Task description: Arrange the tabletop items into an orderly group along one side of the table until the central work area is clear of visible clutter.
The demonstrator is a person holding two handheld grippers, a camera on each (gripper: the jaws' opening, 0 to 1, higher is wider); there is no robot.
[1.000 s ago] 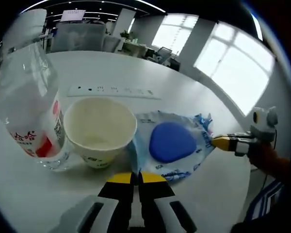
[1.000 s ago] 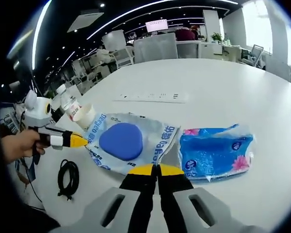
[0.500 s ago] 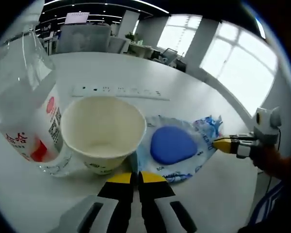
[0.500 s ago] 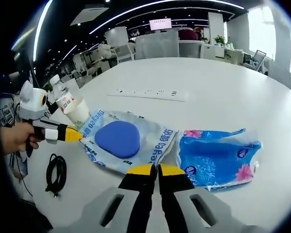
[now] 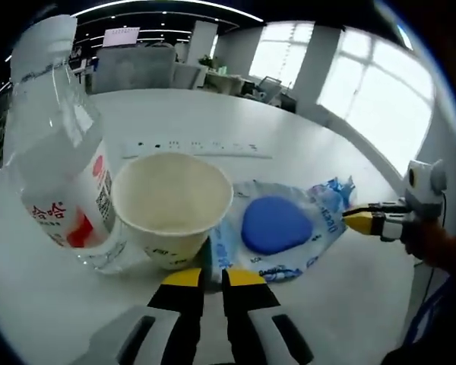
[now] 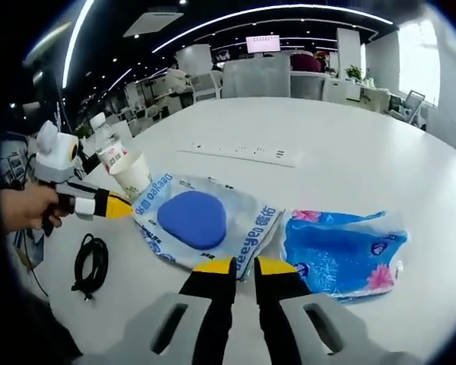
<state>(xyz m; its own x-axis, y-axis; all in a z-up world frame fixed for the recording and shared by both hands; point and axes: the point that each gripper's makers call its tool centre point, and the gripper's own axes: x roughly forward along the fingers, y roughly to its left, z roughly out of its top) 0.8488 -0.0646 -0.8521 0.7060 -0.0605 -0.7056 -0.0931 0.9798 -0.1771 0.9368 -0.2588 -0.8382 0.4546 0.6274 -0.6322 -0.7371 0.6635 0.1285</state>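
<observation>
- In the left gripper view, bottle (image 5: 57,160) stood far left ahead of the jaws, touching the cup (image 5: 172,207); both sat a little further right in view than a second ago, a camera shift rather than a move of the things.
- Cup just ahead of the left gripper (image 5: 208,276), slightly left of its tips; wipes pack (image 5: 280,228) with its blue lid just right of the cup, edge against it.
- Left gripper's jaws parted by a thin gap, a sliver more than a second ago, gripping nothing.
- Right gripper (image 5: 348,220) at far right, tips at the pack's far edge.
- In the right gripper view, cable (image 6: 90,264) lay far left on the table (image 6: 342,152); left gripper (image 6: 125,206) at the pack's near-left edge beside the cup.
- Pack (image 6: 205,224) just ahead-left of the right gripper (image 6: 245,265); tissue packet (image 6: 346,251) ahead-right, near the pack.
- Right jaws opened slightly from near-shut, empty.
- Nothing regrouped so far; likely both grippers readying to take the pack's edges.
</observation>
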